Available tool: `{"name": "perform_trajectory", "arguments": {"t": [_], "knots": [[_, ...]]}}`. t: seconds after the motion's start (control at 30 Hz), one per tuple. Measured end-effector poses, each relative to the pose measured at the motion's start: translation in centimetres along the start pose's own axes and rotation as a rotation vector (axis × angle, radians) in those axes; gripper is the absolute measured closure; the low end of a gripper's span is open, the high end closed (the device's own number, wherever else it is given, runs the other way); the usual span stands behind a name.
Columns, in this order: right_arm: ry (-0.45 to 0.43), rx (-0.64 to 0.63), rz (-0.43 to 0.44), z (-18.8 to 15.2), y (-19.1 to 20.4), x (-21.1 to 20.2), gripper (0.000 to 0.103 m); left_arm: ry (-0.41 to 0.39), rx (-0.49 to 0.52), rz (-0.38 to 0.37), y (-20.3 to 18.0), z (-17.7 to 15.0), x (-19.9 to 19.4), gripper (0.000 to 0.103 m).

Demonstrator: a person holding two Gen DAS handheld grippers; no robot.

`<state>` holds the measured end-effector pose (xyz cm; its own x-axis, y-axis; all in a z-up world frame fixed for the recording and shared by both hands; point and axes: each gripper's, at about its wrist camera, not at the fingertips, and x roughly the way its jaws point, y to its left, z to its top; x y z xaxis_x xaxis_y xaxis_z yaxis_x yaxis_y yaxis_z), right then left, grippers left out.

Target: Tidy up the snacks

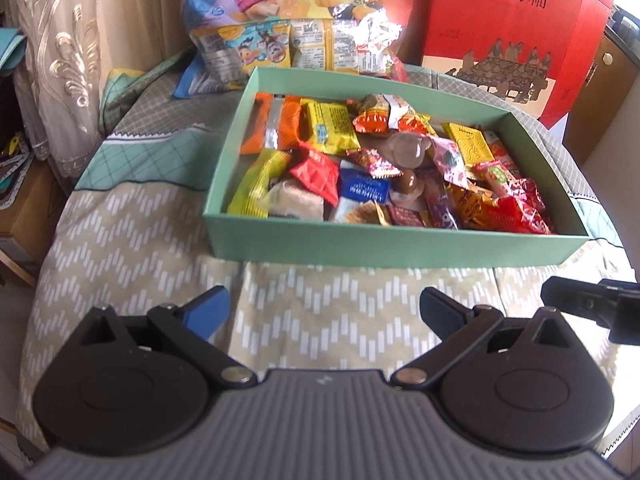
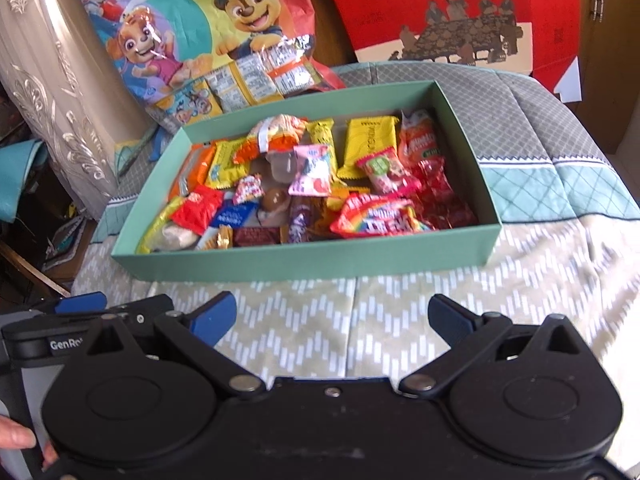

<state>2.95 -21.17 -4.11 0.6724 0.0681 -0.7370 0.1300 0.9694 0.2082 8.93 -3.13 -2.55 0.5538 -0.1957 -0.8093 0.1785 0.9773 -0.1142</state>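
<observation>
Both hand-held grippers, left (image 1: 325, 312) and right (image 2: 332, 318), were spread open w/ nothing held, short of the box (image 1: 384, 248). Snacks (image 1: 360, 160) sat piled inside. Best approach imo: go top-down, single out one loose pack, avoid the box wall.

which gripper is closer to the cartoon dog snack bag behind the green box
Left, by a slight margin. The left gripper sits toward the green box's left end, where the cartoon dog snack bag stands; the right gripper sits farther right.

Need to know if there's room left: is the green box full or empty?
Nearly full: the green box is lidless, with wrapped snacks covering its floor, loosely piled below the rim.
</observation>
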Motion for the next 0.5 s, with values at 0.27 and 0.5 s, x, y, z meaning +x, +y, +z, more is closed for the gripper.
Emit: {"name": "perform_trajectory", "arguments": {"t": [0.27, 0.5], "knots": [[0.041, -0.005, -0.03, -1.5, -0.4, 0.5, 0.0, 0.014, -0.007, 0.031, 0.3, -1.6, 0.6, 0.0], [0.068, 0.013, -0.055, -1.9, -0.9, 1.1, 0.0, 0.02, -0.002, 0.06, 0.5, -1.7, 0.7, 0.0]]}}
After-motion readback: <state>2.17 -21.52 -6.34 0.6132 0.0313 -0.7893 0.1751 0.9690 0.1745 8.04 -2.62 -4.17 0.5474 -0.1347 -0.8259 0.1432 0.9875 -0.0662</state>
